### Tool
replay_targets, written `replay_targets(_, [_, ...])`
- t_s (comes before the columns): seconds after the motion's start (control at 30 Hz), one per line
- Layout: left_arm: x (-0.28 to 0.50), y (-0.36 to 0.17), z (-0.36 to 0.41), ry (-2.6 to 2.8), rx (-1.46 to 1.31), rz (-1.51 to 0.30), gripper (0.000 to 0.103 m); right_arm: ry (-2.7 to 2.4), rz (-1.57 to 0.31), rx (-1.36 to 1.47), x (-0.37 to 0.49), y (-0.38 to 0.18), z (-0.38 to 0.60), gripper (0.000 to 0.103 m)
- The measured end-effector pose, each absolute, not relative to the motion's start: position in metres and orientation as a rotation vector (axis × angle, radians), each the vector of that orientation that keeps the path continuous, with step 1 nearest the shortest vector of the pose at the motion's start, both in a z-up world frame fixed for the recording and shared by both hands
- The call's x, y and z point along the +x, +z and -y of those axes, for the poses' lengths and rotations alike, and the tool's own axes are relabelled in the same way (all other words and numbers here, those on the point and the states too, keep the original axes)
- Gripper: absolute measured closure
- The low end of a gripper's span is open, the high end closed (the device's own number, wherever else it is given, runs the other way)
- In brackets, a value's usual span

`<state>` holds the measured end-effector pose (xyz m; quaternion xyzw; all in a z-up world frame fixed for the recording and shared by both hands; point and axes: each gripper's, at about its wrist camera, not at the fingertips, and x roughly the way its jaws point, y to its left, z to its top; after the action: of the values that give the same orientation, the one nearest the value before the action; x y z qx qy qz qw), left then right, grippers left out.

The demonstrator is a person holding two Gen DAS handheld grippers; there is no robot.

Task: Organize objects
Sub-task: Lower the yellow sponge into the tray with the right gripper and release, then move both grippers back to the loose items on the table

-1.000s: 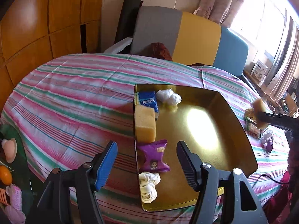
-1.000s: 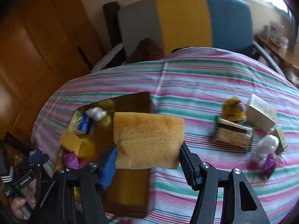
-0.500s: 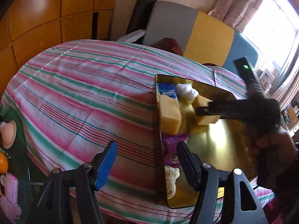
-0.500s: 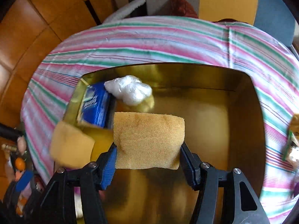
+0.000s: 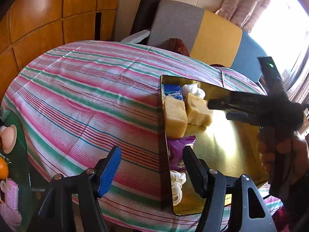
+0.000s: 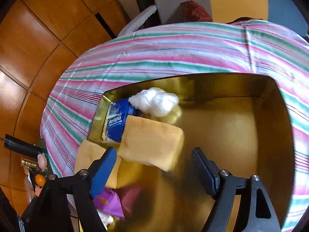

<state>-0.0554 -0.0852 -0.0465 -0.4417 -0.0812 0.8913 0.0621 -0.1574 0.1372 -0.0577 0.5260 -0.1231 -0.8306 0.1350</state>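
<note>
Sponge (image 6: 152, 143): lay in gold tray (image 6: 270, 131) beside second sponge (image 5: 174, 117), just released; right tool (image 6: 154, 172) had just been opening, nothing gripped; left tool (image 5: 151, 169) open, empty; best withdrawn straight up to avoid nudging it.

Count for your record: one gold tray (image 6: 274, 116) on the striped tabletop (image 5: 87, 96). In the tray you have two yellow sponges (image 5: 174, 116) (image 5: 199, 112), one blue tissue pack (image 6: 117, 123), one white wad of plastic wrap (image 6: 154, 101), one purple snack packet (image 5: 179, 150), and one white coiled cord (image 5: 176, 185). Two tools are in view: yours on the left (image 5: 151, 169) and yours on the right (image 6: 154, 172)
</note>
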Motion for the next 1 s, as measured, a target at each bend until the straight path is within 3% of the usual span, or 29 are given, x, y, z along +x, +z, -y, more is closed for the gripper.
replay_targets(0.67, [-0.035,-0.02,0.04,2.658,-1.25,0.083,0.037,-2.709,0.413,1.391,-0.048,-0.011,-0.29,0.016])
replay_targets(1.0, [-0.033,-0.012,-0.007,2.592,-1.226,-0.045,0.037,-3.011,0.591,1.385,-0.005,0.002,-0.423,0.016])
